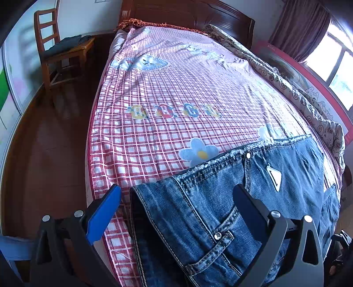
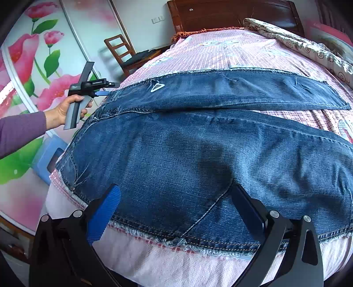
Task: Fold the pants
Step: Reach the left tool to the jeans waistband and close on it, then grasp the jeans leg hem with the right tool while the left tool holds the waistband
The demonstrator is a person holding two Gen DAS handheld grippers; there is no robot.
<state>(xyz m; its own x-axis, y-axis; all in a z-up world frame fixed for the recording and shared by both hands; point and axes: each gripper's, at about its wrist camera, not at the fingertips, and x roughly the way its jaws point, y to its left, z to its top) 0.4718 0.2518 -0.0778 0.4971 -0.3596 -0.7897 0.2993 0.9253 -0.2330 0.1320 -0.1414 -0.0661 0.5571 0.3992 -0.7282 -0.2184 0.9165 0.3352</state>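
Blue denim pants (image 2: 198, 154) lie spread flat across the bed's near end, with the two legs parted and running to the right. A white triangle patch (image 2: 156, 86) marks the far leg. My right gripper (image 2: 175, 189) is open, its fingers straddling the near leg just above its frayed front edge. In the left wrist view the waistband end of the pants (image 1: 198, 209) lies between the fingers of my open left gripper (image 1: 176, 192), at the bed's left edge. A hand holds that left gripper (image 2: 110, 88) beside the waist in the right wrist view.
The bed carries a pink checked cover (image 1: 165, 88), with a rolled patterned quilt (image 1: 293, 88) along its right side and a dark wooden headboard (image 1: 187, 13). A wooden chair (image 1: 57, 50) with dark clothes stands on the floor to the left. A flowered wardrobe door (image 2: 33, 55) is left.
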